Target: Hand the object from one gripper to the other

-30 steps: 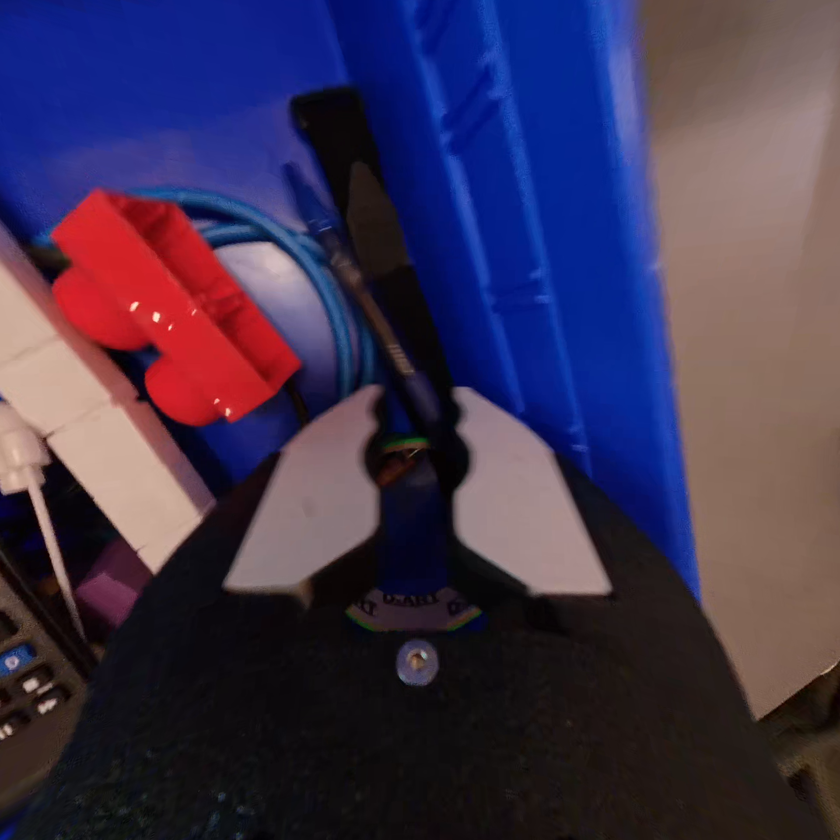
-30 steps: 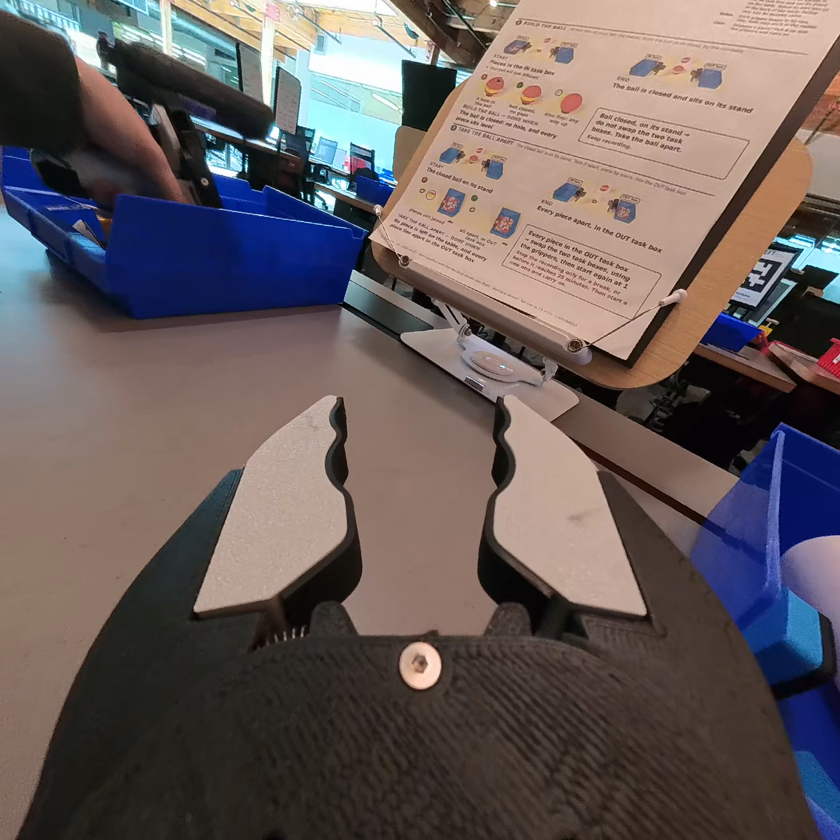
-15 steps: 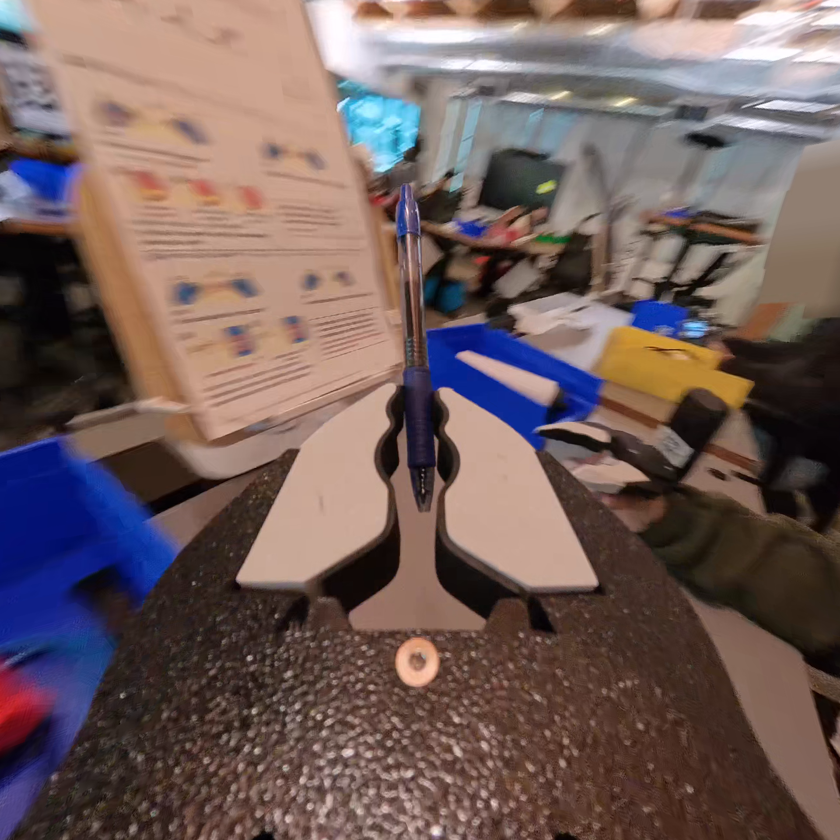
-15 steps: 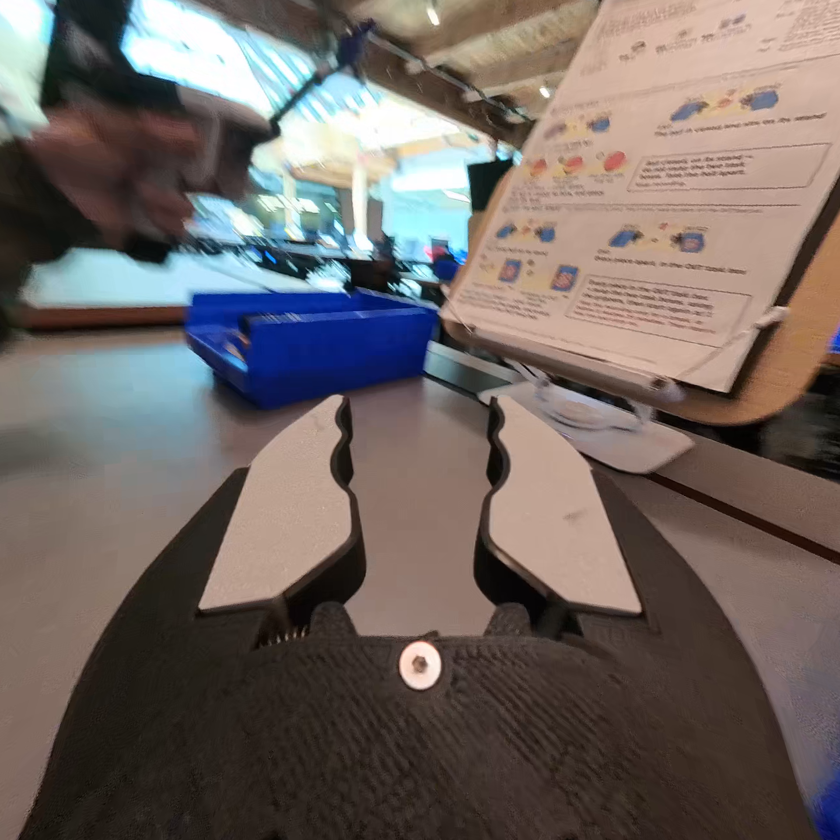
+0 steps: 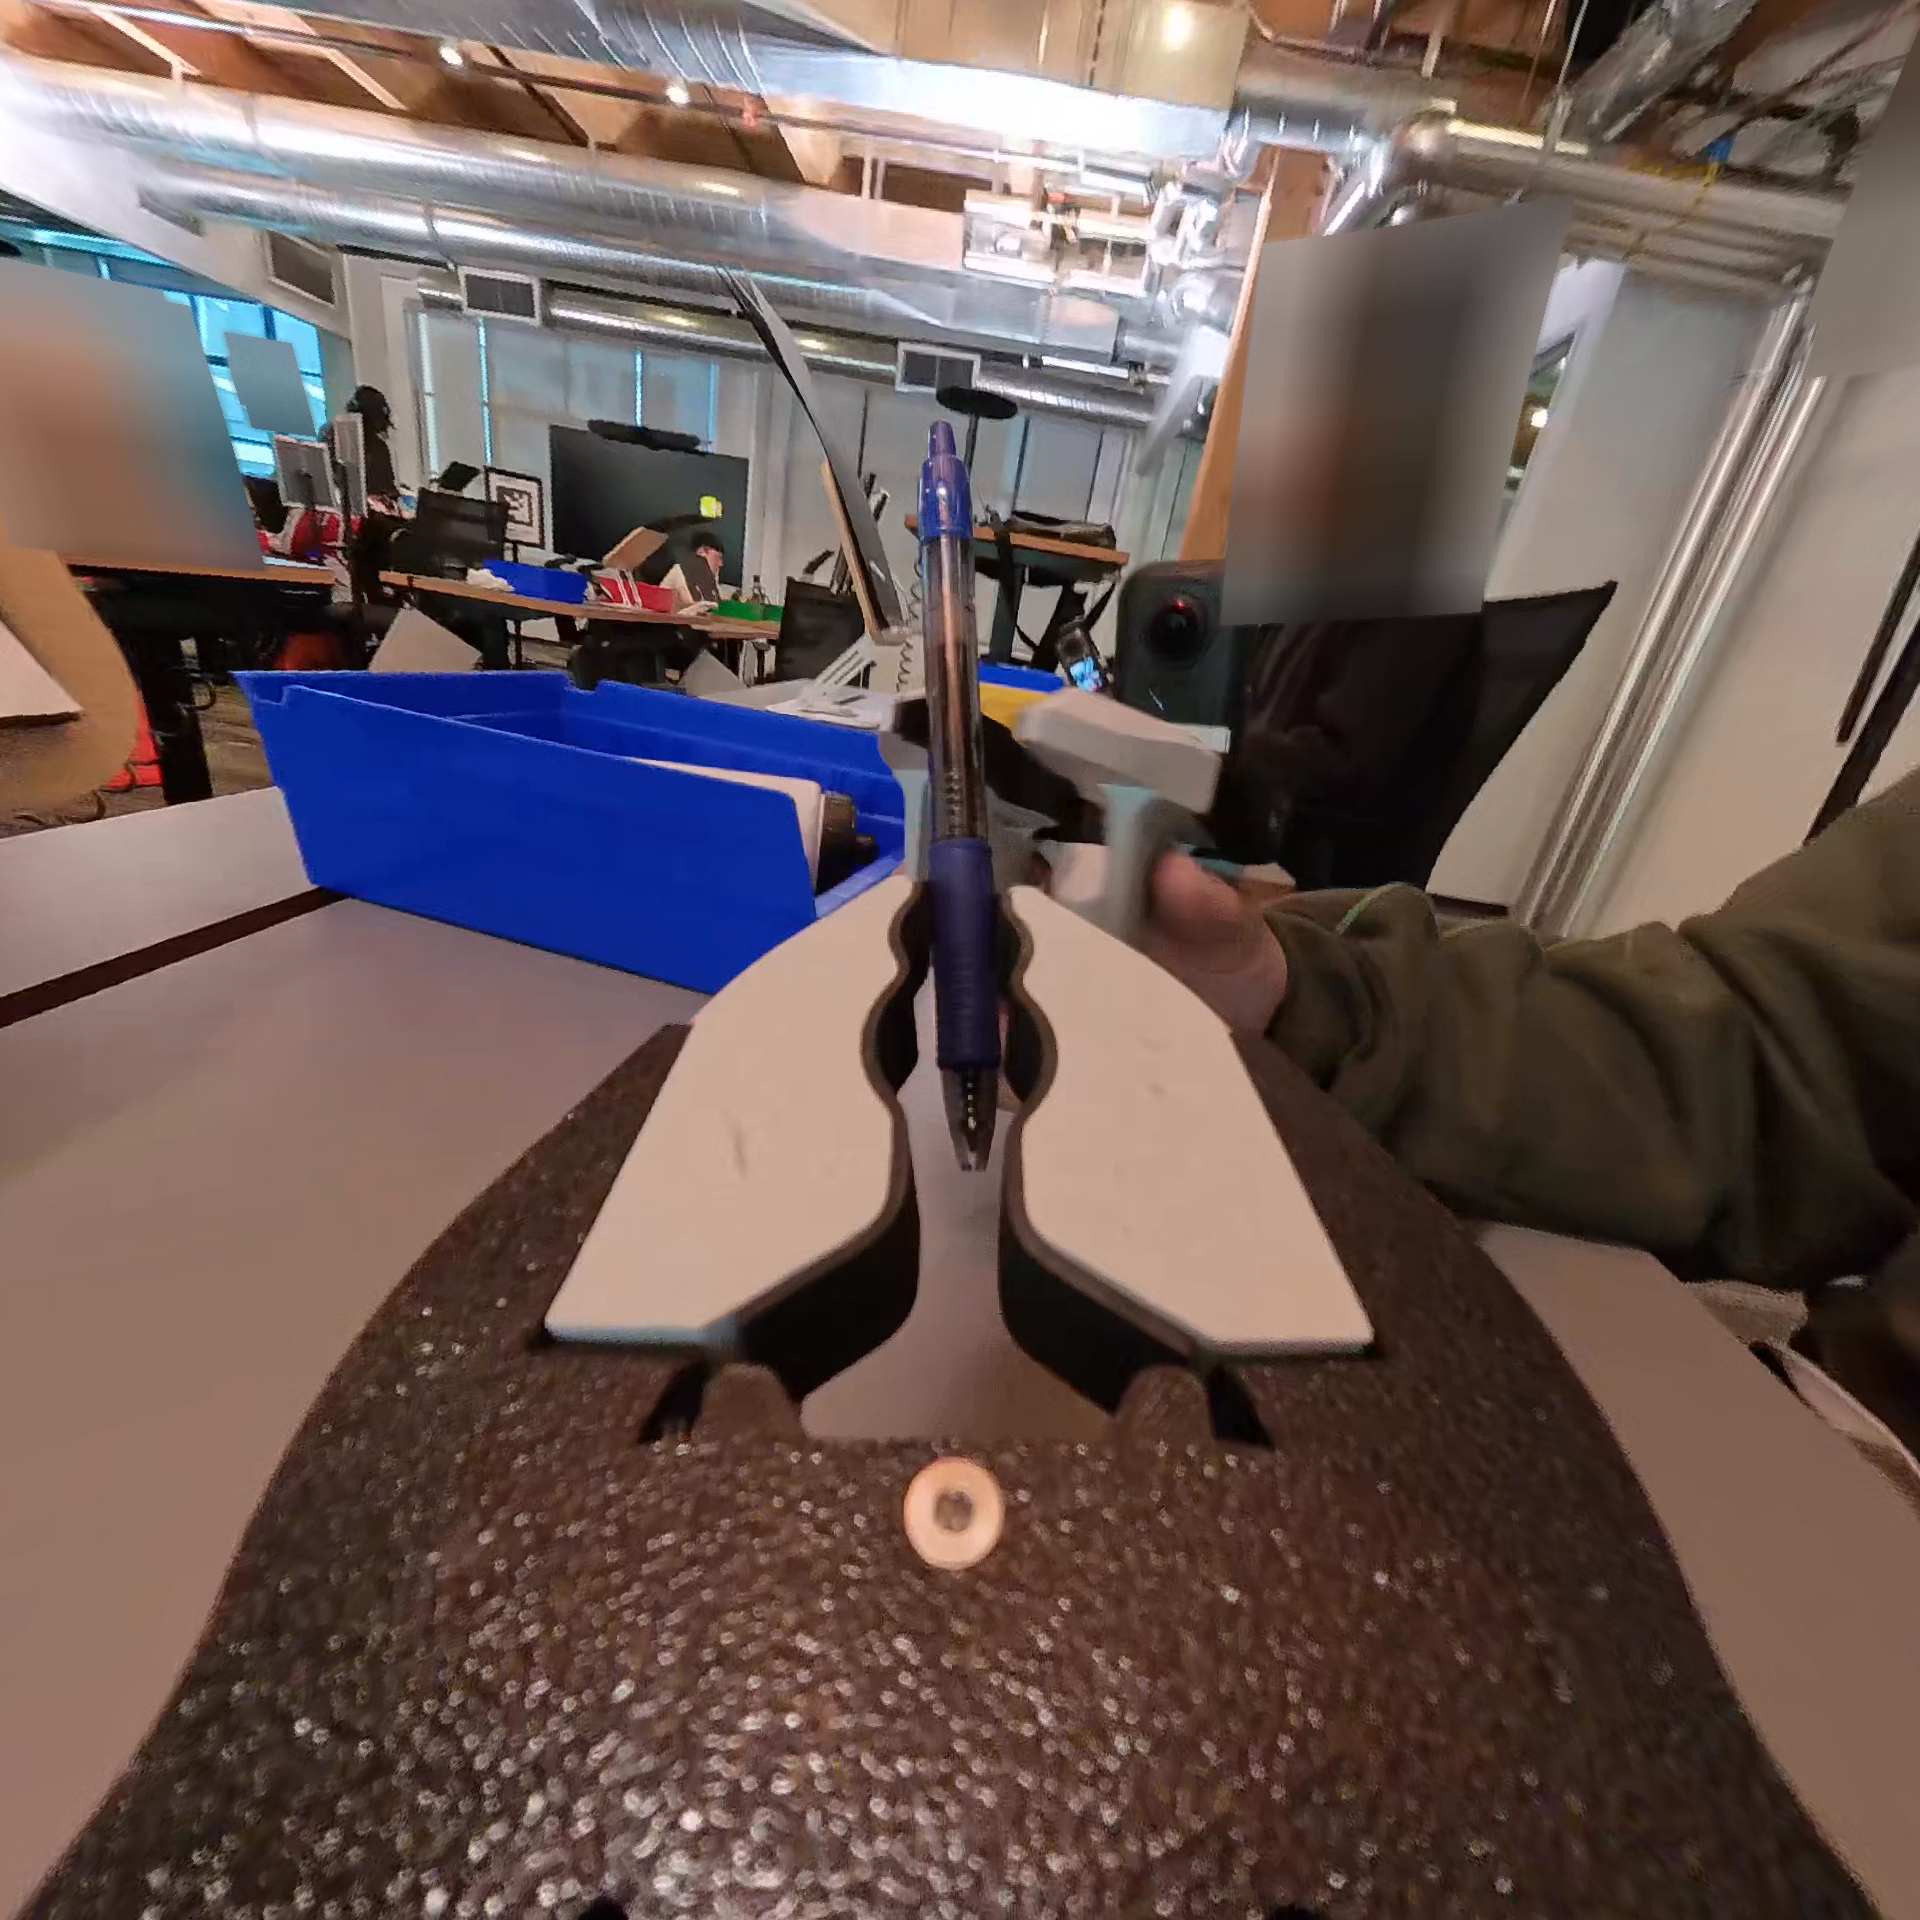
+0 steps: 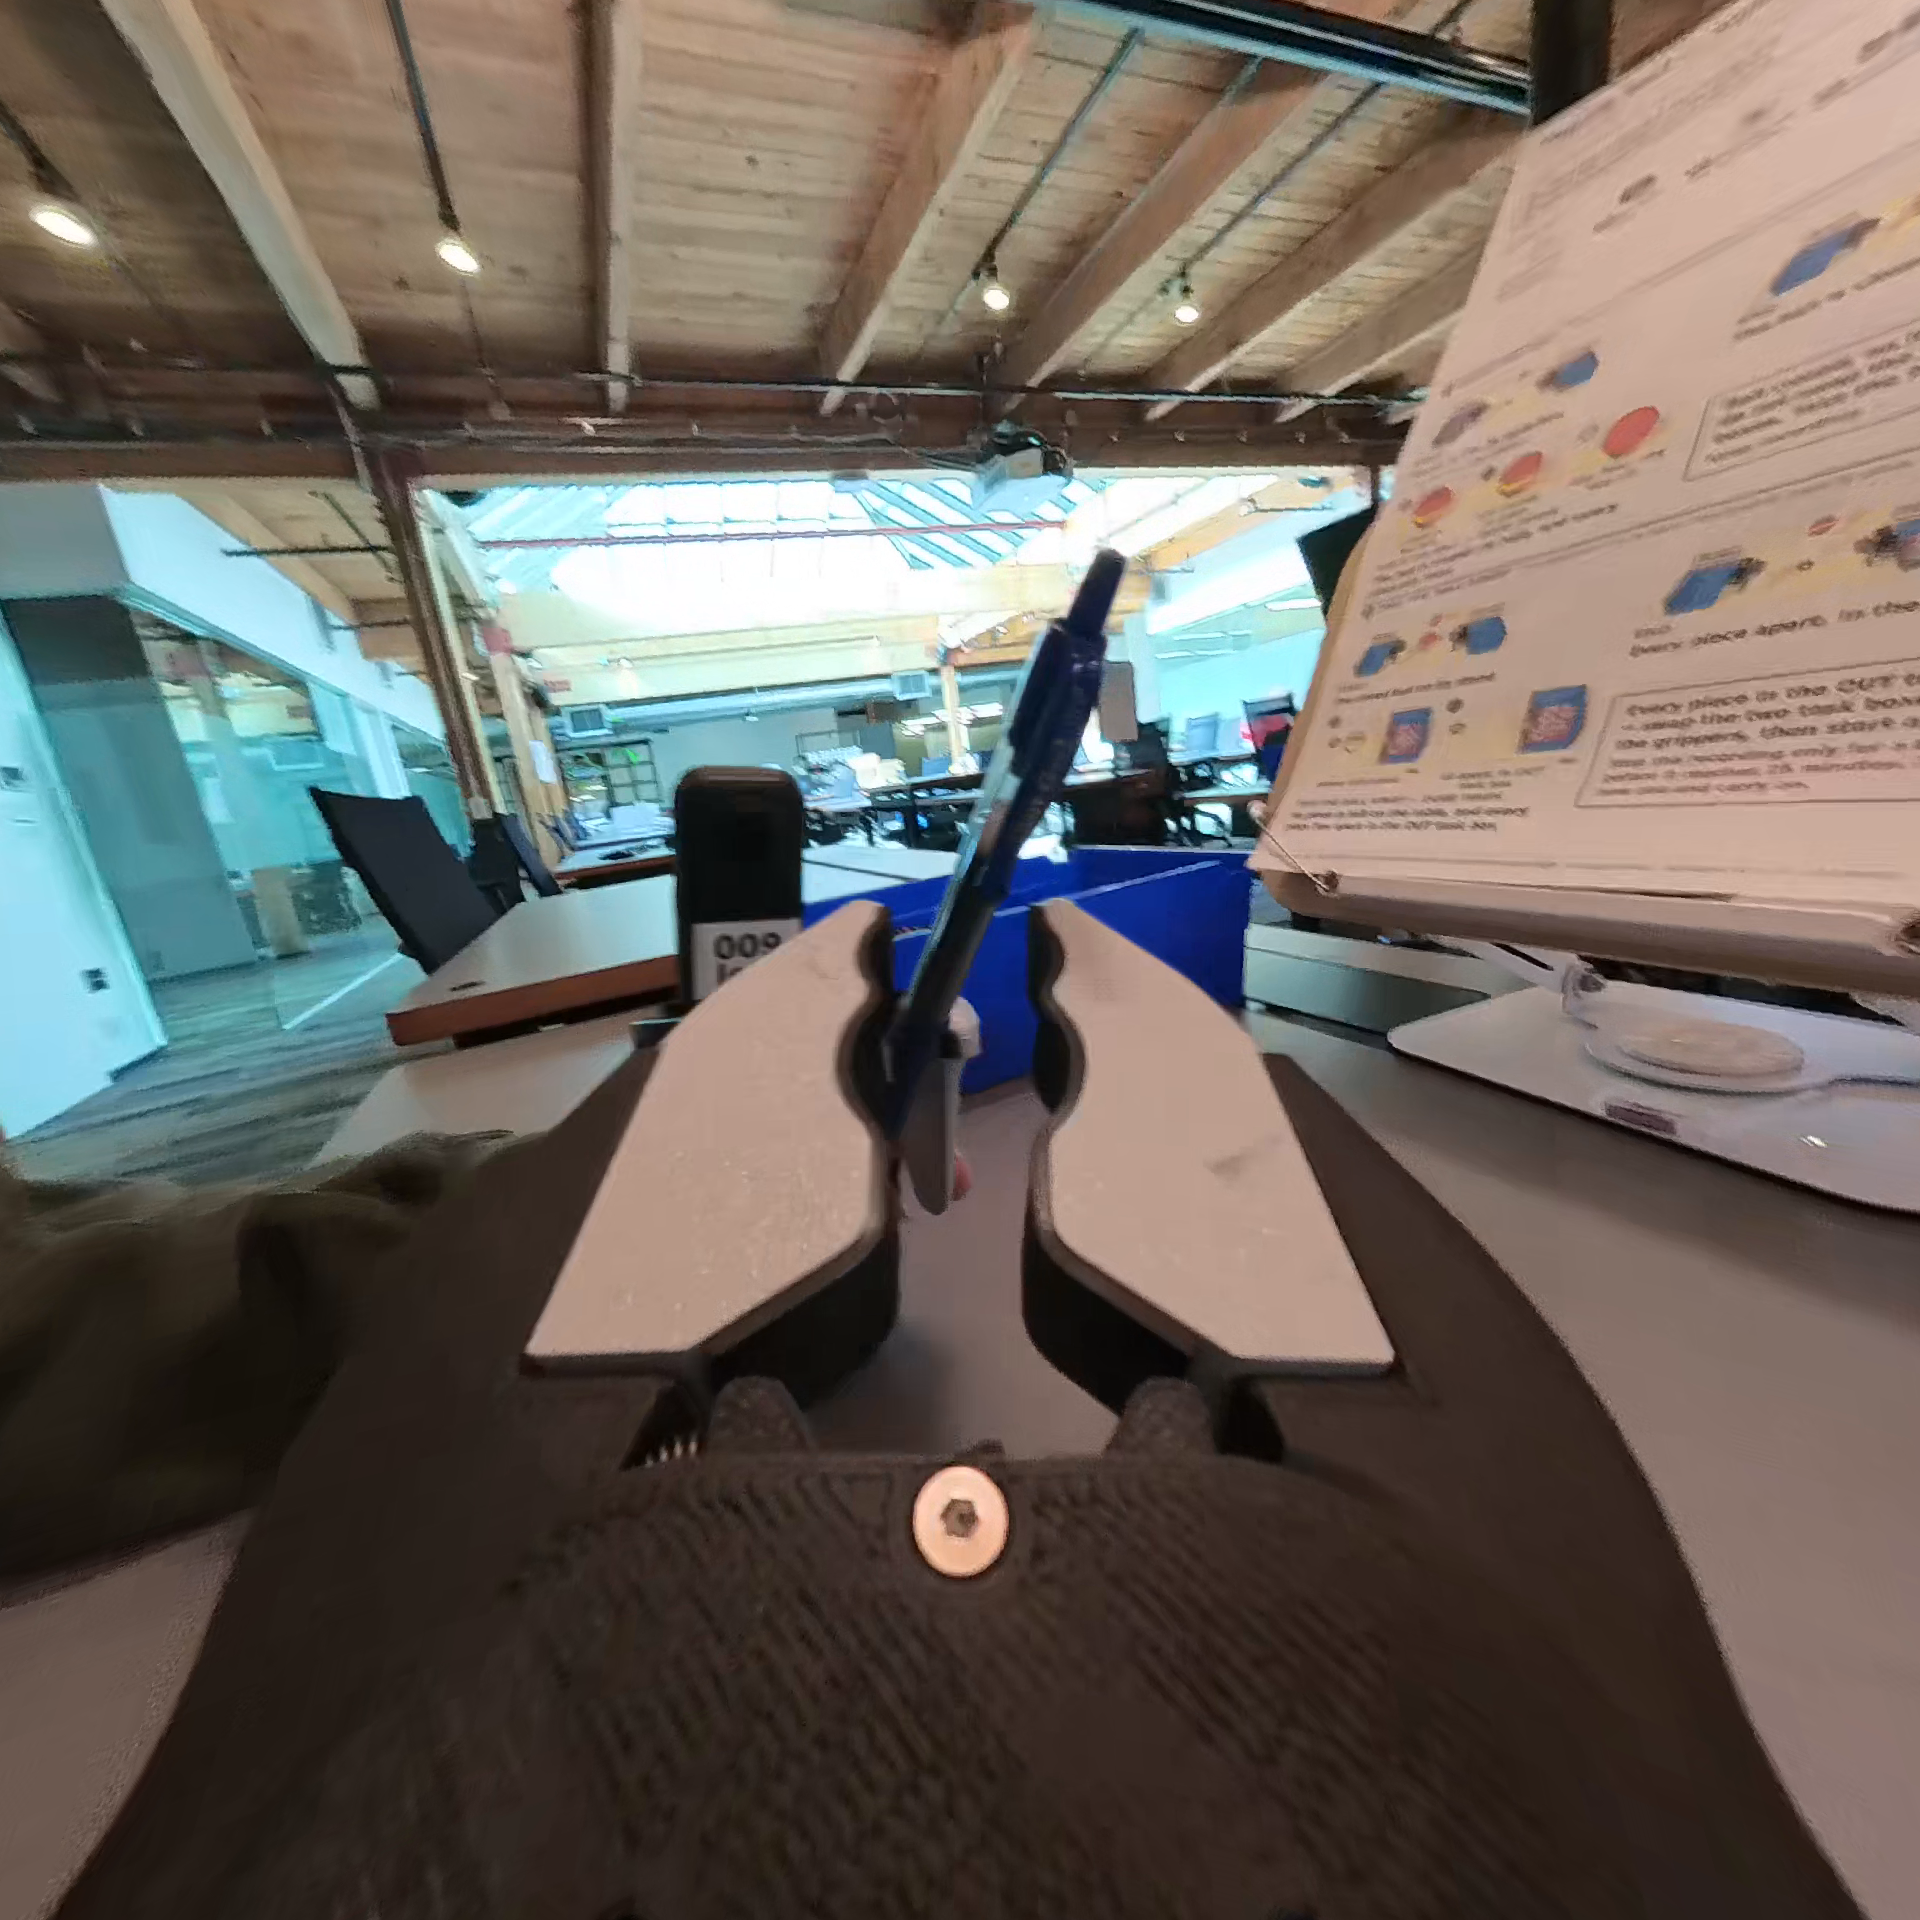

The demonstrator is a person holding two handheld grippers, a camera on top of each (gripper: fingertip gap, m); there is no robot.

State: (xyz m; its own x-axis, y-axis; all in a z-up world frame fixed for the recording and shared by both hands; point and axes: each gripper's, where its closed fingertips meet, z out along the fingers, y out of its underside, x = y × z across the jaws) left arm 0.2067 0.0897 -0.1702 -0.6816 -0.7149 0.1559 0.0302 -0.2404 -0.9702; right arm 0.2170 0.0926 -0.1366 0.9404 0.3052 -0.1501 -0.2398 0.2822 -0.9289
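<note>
The left gripper (image 5: pixel 961 925) is clamped on a blue retractable pen (image 5: pixel 954 790), its two grey fingers (image 5: pixel 774 1122) pinching the dark blue rubber grip. The pen stands nearly upright, writing tip down between the fingers and clicker end up. Just beyond it, in the left wrist view, the right gripper (image 5: pixel 1023 790) faces this way, held in a hand (image 5: pixel 1216 940) that comes out of an olive-green sleeve (image 5: pixel 1600 1070).

In the right wrist view, the right gripper (image 6: pixel 961 961) has its jaws spread apart, with a clear gap on the side of the right finger. The pen (image 6: pixel 1013 821) leans up and to the right through that gap, close against the inner edge of the left finger (image 6: pixel 748 1143); whether it touches there cannot be told. The right gripper does not grip the pen. Behind it shows part of the left gripper (image 6: pixel 935 1081), with a black camera body (image 6: pixel 738 862) above it.

Both grippers hover over a grey table (image 5: pixel 343 1049). A blue plastic bin (image 5: pixel 540 810) stands near the table's far edge in the left wrist view. In the right wrist view another blue bin (image 6: pixel 1132 925) sits beyond the fingers, and a printed instruction sheet (image 6: pixel 1642 540) rests on a white stand (image 6: pixel 1704 1091) towards the right edge.
</note>
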